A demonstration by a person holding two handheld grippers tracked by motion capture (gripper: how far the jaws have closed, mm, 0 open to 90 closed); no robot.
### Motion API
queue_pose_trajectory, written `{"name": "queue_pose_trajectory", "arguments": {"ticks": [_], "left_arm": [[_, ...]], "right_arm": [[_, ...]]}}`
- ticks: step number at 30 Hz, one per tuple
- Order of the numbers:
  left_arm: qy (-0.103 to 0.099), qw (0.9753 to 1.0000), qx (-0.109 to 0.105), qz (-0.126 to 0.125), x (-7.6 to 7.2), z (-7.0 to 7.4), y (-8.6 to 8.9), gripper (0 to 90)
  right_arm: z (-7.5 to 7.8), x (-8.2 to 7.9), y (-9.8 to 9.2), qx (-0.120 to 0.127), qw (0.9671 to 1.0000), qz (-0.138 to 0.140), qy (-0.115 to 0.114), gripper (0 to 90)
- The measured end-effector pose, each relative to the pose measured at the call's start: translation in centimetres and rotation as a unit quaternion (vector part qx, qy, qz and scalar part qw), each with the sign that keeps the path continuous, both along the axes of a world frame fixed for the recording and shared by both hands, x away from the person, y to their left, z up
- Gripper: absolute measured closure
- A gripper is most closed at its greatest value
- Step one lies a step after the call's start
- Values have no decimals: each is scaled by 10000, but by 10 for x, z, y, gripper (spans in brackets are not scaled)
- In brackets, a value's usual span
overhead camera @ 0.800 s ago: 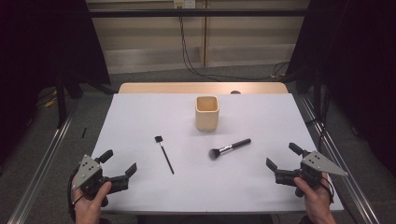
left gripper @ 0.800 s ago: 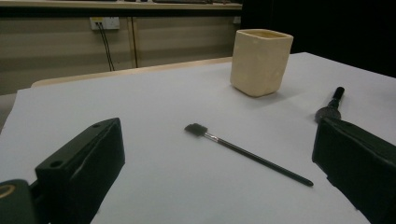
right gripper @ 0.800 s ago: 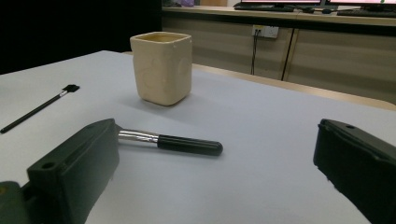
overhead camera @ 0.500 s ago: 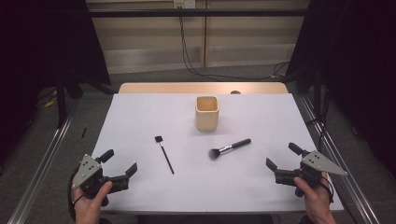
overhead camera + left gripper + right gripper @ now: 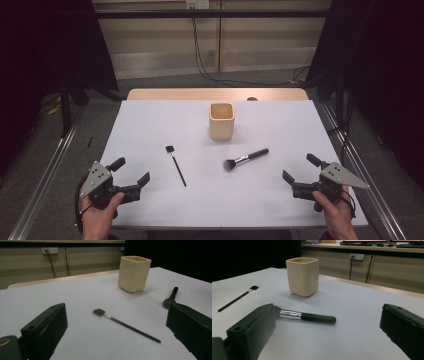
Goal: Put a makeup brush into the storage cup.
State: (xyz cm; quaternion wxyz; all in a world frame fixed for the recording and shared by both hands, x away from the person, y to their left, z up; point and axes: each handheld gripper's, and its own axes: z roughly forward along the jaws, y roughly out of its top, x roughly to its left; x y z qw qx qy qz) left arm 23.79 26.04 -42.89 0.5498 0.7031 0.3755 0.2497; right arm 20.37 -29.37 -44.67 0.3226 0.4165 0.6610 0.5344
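Both claws gaping, nothing held. Left gripper point(image 5: 131, 173) at the near left corner of the white table point(image 5: 150, 120); right gripper point(image 5: 300, 169) at the near right corner. Thin black flat-tipped brush point(image 5: 125, 325) just ahead of the left jaws, square head pointing away, handle end nearer. Thick black-handled powder brush with silver ferrule point(image 5: 308, 316) just ahead of the right jaws, bristles partly hidden behind one jaw. Cream square ceramic cup point(image 5: 221, 120) farther off beyond both, upright, mouth up.

Likely trouble: thin handle lying flat on the sheet, so a shallow pinch apt to slide over it or flick it sideways. Round powder-brush handle prone to rolling off when nudged by one jaw first. Off-centre grip likely to let either brush swing and miss the cup mouth. Hard contact on the rim apt to tip the cup.
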Motion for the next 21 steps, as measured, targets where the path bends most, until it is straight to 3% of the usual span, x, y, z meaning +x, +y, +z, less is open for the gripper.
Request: {"name": "queue_pose_trajectory", "arguments": {"ticks": [3, 6, 7, 12, 21], "left_arm": [[-35, 10000, 46, -26, 1, 3, -4, 32], [64, 10000, 19, -42, 4, 2, -9, 33], [116, 9999, 120, -16, 8, 0, -12, 35], [75, 9997, 249, -22, 13, 6, -15, 37], [-112, 9996, 254, -70, 24, 22, -22, 37]], "right_arm": [[0, 0, 0, 12, 10000, 7, 7, 0], [0, 0, 0, 19, 10000, -18, 13, 0], [0, 0, 0, 39, 10000, -30, 16, 0], [-1, 0, 0, 23, 10000, -34, 31, 0], [-1, 1, 1, 36, 10000, -5, 40, 0]]}}
